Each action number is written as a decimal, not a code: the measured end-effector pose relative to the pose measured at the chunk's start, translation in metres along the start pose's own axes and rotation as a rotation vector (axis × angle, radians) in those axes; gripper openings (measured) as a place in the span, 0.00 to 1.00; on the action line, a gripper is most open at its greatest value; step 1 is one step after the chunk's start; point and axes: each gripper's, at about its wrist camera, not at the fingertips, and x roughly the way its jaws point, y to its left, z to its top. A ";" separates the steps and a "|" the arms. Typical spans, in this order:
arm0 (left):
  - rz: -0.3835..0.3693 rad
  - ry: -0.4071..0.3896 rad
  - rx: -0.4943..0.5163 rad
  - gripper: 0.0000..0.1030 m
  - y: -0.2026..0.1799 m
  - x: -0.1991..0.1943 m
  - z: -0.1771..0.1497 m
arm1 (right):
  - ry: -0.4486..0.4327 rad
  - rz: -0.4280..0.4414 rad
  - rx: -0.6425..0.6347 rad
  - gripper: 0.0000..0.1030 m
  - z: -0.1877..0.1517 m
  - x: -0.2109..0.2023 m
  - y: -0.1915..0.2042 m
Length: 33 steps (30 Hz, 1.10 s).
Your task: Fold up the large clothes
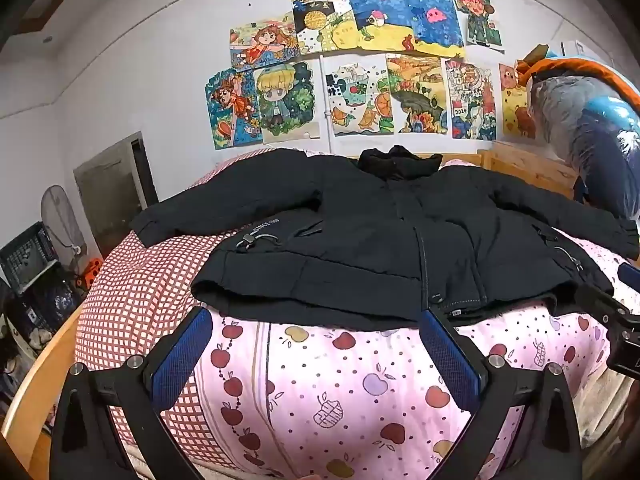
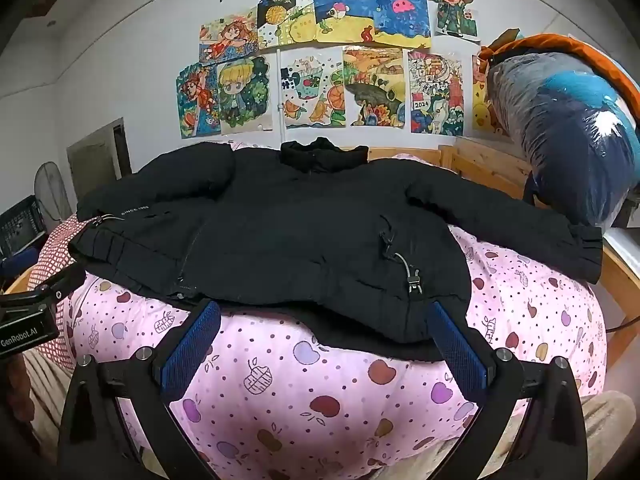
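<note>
A black padded jacket (image 1: 400, 236) lies spread face up on the bed (image 1: 320, 380), over a pink quilt printed with apples; its collar (image 1: 396, 164) points toward the far edge under a wall of children's drawings (image 1: 352, 64), and its hem runs along the near side, just ahead of both tools. Both sleeves are stretched outward, the left sleeve (image 1: 224, 204) reaching toward the left edge where a red checked sheet (image 1: 132, 280) shows, the right sleeve (image 2: 512, 220) reaching toward the right edge beside a plastic-wrapped bundle (image 2: 568, 128) on the wooden frame. The left gripper (image 1: 316, 344) hangs over the quilt at the near edge with its jaws spread wide and nothing between them, the blue pads just short of the hem. The right gripper (image 2: 324, 336) stands the same way, jaws wide apart and empty, its pads at the hem on the jacket's right half, near a dangling cord toggle (image 2: 412, 280). The jacket looks laid flat and not yet folded, so the folding seems to be at its very start: the garment is arranged and the first grasp is still to be made. A sensible next move would be for each tool to go out to a sleeve or side edge, pinch the thick fabric firmly, and carry it in across the chest. The padding is bulky and slippery-looking, so a shallow pinch may slide off, and the quilt beneath could be caught along with it.
</note>
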 end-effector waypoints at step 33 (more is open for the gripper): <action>0.032 0.046 0.003 1.00 0.006 0.011 -0.007 | 0.013 0.002 0.011 0.99 0.001 0.005 -0.011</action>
